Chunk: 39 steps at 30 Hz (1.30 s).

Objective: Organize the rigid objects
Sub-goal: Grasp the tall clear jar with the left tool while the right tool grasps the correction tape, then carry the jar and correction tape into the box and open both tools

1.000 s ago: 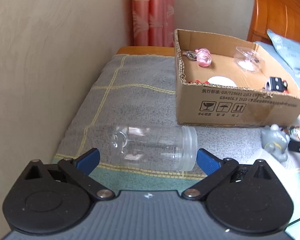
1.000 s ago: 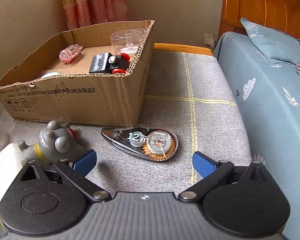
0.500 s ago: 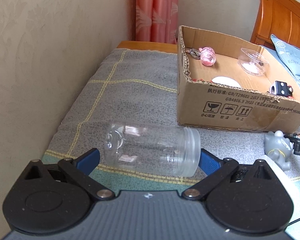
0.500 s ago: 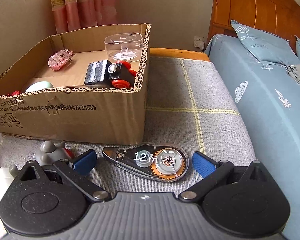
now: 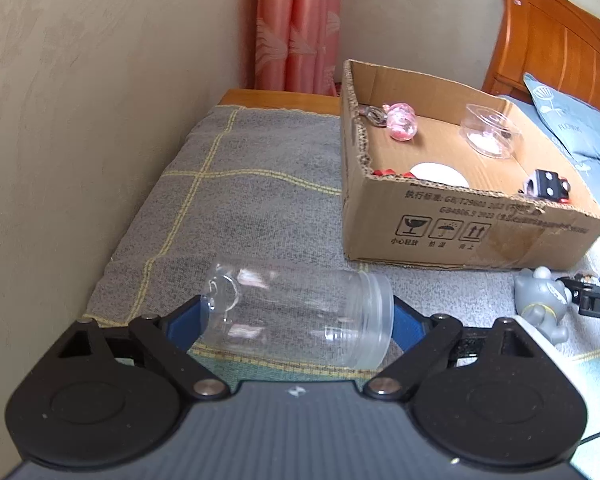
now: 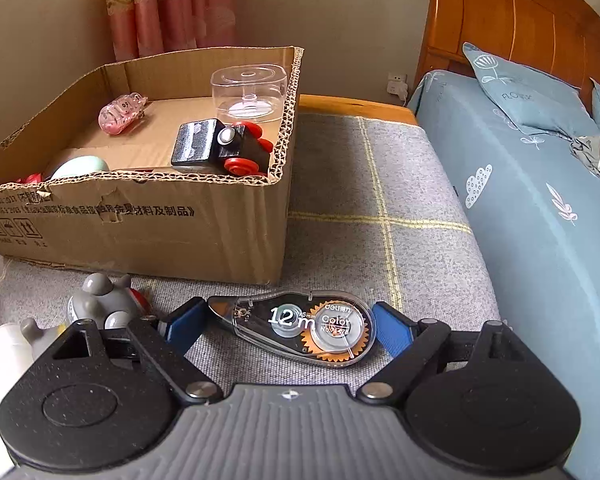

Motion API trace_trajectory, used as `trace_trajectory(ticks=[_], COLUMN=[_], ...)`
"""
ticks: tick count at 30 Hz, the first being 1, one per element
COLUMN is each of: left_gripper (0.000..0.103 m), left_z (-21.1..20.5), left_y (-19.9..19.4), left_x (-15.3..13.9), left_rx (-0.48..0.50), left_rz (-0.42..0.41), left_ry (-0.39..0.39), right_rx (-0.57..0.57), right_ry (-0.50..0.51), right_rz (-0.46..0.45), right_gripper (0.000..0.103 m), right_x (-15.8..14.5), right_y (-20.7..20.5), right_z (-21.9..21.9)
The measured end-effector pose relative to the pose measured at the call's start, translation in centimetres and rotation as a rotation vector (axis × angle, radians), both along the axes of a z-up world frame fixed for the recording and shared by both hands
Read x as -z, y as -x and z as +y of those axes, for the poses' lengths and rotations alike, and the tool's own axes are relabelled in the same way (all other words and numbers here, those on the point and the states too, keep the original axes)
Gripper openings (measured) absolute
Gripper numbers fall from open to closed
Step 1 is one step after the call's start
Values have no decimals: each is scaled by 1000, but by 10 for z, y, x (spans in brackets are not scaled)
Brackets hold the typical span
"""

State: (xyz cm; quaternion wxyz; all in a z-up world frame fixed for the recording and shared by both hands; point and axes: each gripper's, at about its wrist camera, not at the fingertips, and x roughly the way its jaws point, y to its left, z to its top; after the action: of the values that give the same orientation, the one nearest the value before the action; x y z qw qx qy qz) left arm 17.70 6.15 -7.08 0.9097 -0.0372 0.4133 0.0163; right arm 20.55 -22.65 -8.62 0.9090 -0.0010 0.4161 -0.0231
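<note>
A clear plastic jar [image 5: 300,316] lies on its side on the grey blanket [image 5: 256,200]. My left gripper [image 5: 298,320] is open, its blue fingers on either side of the jar, at its two ends. A correction tape dispenser [image 6: 300,326] marked "12 m" lies flat on the blanket. My right gripper [image 6: 288,326] is open, with the dispenser between its fingers. A cardboard box [image 5: 460,220] stands behind; in the right wrist view [image 6: 140,216] it holds a black toy car [image 6: 224,148], a pink toy [image 6: 122,114] and a clear case [image 6: 248,92].
A grey figurine [image 5: 544,304] stands by the box front, also in the right wrist view [image 6: 100,300]. A white object [image 6: 4,356] is at the left. A wall [image 5: 80,120] runs along the left. A blue-sheeted bed [image 6: 540,200] with wooden headboard [image 6: 520,20] lies right.
Both grippers have moved forward and down. The jar and the tape dispenser, ahead of the fingertips a second ago, now sit between the fingers. Both stay open.
</note>
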Motion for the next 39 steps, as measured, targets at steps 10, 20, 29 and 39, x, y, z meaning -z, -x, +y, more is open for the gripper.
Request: trace_trajectory(ticks=[10,20,29,39], left_gripper=[92,92,92,94], left_z=[-14,-40,-74,-84], left_y=[14,-14,-85,-127], left_x=[-46,-97,-110,-95], left_rx=[139,280,332,292], left_rz=[-50,-131,-153,-128], left_ry=[-25,-27,-76,-115], right_rx=[-180,-357,-405,-410], right_ry=[-21,-31,-7,18], right_rz=[-16,-102,-143,-155], right_gripper=[92,92,92,92], right_x=[-39,-93,-113,-122], right_y=[21,32,24,15], right_z=[-9,0,14,19])
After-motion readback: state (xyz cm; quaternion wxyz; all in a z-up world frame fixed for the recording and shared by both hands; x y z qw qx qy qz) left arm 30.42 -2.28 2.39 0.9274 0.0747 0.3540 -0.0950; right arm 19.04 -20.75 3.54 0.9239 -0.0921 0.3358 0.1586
